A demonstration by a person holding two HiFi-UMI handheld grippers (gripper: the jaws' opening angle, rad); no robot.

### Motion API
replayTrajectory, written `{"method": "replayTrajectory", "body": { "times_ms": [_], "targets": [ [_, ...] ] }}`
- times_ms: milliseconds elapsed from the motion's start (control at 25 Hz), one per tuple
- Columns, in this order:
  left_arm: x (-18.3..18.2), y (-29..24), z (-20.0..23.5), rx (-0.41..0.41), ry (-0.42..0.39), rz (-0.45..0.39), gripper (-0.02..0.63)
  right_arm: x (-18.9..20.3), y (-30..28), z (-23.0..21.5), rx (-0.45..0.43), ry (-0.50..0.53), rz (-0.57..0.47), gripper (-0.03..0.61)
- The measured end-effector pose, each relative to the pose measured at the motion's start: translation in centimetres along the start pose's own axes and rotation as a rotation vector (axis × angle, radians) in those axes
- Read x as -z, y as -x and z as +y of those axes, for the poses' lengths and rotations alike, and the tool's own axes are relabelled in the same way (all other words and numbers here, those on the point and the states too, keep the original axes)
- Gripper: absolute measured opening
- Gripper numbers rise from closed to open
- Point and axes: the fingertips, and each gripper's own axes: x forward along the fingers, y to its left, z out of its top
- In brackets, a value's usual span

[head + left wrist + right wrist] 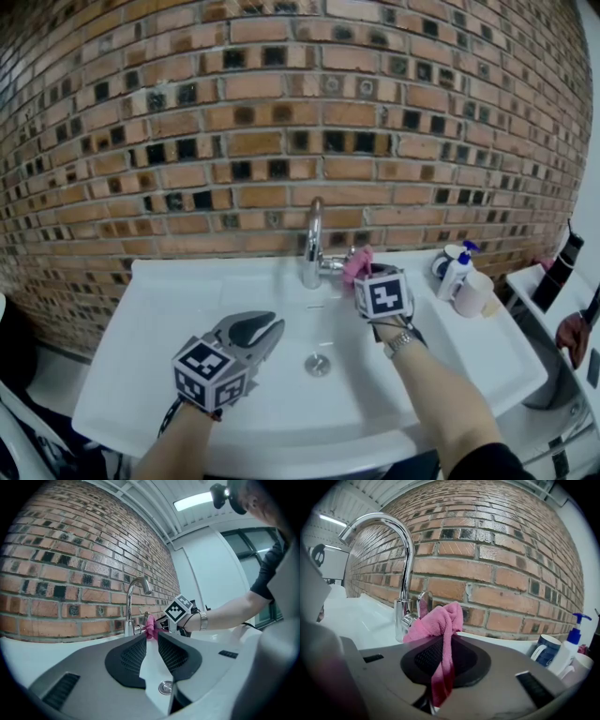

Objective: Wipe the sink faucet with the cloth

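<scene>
- A white ceramic sink point(187, 291) stands against a red-brown brick wall point(281, 141), with a round metal drain point(318, 365) in the middle of its basin
- A curved chrome faucet point(312, 244) rises at 12 o'clock from the drain
- At 2 o'clock on the sink's rim, a white pump bottle with a blue top point(457, 272) stands close between a dark blue mug point(442, 261) and a pale cup point(473, 293)
- The right gripper point(361, 277) reaches over the basin at 1 o'clock from the drain, tipped slightly down, its jaws clamped on a bunched pink cloth point(440, 625)
- The cloth touches the faucet's base on its right side
- The left gripper point(267, 328) hovers level at 8 o'clock from the drain, jaws slightly apart with nothing between them
</scene>
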Motion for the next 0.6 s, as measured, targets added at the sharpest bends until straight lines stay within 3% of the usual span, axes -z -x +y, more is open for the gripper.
{"method": "replayTrajectory", "body": {
  "times_ms": [600],
  "targets": [
    [-0.2,0.1,0.2,-0.011,0.001,-0.007,0.087,-2.0,-0.8,-1.3,-0.013,-0.050,-0.130,0.038]
  ]
}}
